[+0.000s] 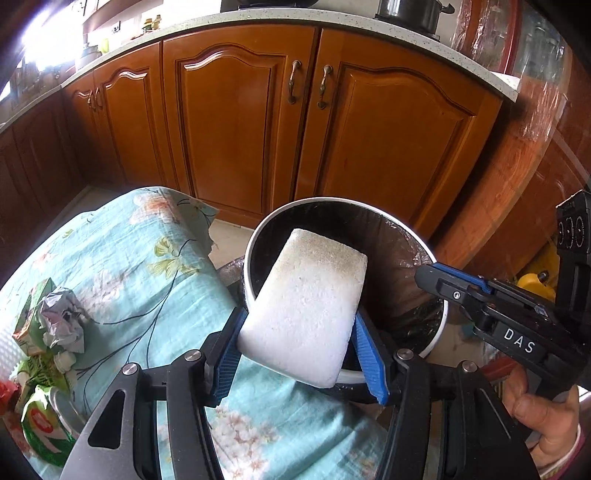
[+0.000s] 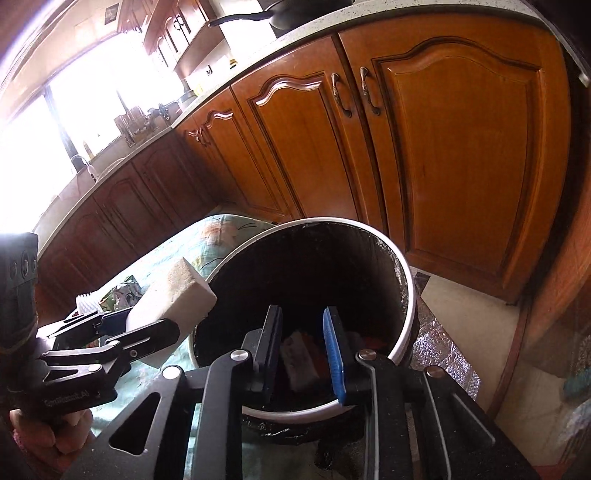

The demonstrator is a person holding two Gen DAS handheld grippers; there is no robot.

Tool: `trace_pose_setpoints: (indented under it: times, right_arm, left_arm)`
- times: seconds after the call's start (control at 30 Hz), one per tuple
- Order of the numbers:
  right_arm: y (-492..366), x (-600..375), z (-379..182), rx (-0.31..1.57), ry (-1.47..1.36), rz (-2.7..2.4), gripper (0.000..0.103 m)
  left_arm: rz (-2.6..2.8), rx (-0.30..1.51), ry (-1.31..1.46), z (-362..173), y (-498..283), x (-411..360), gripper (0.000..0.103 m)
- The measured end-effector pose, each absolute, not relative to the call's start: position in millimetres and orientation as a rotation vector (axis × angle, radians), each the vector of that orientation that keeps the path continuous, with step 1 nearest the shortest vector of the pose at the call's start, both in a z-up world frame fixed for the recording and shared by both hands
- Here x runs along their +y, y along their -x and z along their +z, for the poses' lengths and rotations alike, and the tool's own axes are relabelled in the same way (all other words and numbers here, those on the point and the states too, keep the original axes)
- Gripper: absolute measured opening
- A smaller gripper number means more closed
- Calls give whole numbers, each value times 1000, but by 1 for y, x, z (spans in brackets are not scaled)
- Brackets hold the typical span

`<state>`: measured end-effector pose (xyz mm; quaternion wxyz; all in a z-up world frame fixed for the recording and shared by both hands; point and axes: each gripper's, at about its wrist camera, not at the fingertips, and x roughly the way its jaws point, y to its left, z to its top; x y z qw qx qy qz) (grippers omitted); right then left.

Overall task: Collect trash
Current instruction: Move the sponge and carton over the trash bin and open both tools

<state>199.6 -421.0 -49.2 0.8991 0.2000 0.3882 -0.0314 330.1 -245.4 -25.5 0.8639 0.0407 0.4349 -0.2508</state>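
My left gripper [image 1: 295,354] is shut on a white foam block [image 1: 306,302] and holds it tilted over the near rim of the round trash bin [image 1: 439,328], which has a white rim and a black liner. The block also shows in the right wrist view [image 2: 173,295], at the bin's left rim. My right gripper [image 2: 301,354] is open and empty above the bin [image 2: 404,328], with trash [image 2: 299,358] visible at the bottom between its fingers. In the left wrist view the right gripper [image 1: 436,277] reaches in from the right. Crumpled paper [image 1: 62,321] and green wrappers [image 1: 44,424] lie on the floral cloth [image 1: 147,266].
The cloth-covered table sits left of the bin. Wooden kitchen cabinets [image 1: 240,122] stand behind, under a pale countertop with a pot [image 1: 410,13]. A small carton [image 1: 29,325] lies by the crumpled paper. A yellow object [image 1: 532,284] lies on the floor at right.
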Motion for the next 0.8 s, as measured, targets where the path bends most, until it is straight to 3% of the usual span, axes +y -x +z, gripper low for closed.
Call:
trace_pose_setpoints:
  times: [0.23, 0.63, 0.8]
  right_arm:
    - [-194, -422, -47, 784, -432, -79, 26]
    - [-179, -391, -33, 740, -464, -16, 28]
    - [-180, -354, -34, 749, -446, 75, 55]
  left_arm:
    - [-532, 937, -79, -34, -341, -258, 72]
    - [-478, 908, 80, -34, -302, -191, 73]
    - [-412, 896, 121, -36, -271, -152, 73]
